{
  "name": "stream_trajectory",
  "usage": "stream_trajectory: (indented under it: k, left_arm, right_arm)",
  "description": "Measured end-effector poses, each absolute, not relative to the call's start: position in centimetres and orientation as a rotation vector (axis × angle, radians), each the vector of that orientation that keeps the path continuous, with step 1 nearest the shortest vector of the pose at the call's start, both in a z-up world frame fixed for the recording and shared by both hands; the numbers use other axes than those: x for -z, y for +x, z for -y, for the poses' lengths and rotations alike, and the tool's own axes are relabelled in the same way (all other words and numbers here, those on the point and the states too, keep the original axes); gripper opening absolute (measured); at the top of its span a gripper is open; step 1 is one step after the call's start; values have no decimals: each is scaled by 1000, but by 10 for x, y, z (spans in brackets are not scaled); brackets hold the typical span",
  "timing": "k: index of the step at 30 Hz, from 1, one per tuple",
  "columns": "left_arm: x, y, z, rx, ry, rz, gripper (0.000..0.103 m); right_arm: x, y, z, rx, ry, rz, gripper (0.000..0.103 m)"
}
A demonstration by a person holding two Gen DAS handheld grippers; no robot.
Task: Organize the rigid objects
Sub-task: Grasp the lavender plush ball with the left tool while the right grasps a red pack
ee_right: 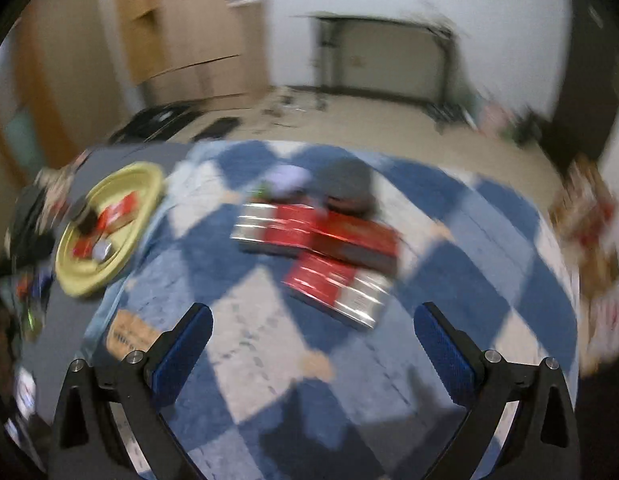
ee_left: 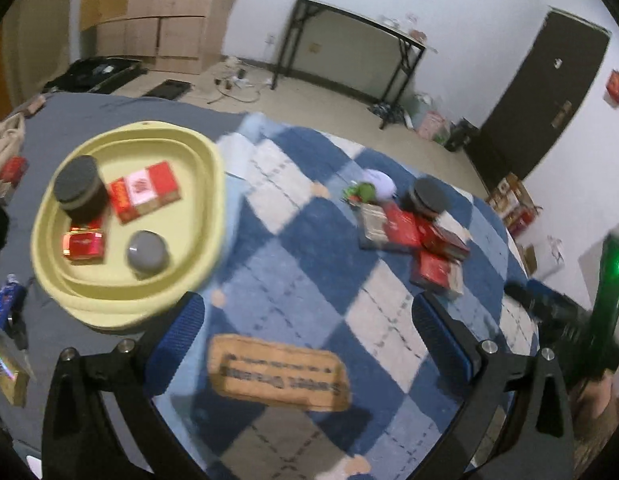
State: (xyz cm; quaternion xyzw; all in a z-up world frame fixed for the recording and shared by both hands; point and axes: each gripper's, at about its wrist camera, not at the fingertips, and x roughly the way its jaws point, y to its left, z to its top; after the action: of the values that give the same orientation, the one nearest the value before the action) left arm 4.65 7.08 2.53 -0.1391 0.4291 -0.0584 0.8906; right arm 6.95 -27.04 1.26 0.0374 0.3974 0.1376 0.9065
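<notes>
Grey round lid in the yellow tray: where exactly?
Left wrist view, left side: the grey round lid lies in the yellow tray, near its front-right rim, right of the small red box.

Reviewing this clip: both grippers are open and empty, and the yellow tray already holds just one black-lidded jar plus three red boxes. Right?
Not quite. The left wrist view shows two red boxes in the yellow tray, not three: a large one and a small one, plus the black-lidded jar and a grey lid.
</notes>
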Motion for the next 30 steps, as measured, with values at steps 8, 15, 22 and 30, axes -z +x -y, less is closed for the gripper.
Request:
stream_trajectory:
  k: [8, 15, 22, 30]
  left_arm:
    - [-12, 42, -34, 162, -180, -921, 103]
    - [4, 72, -31, 180, -209, -971, 103]
    - [10, 167, -10, 271, -159, -958, 103]
    - [43, 251, 34, 376, -2, -970, 103]
  right_arm:
    - [-2, 89, 288, -272, 164, -873, 103]
    - [29, 152, 273, -279, 249, -928, 103]
    - [44, 199, 260, -196, 197, -915, 103]
    - [74, 229, 258, -223, 245, -979, 103]
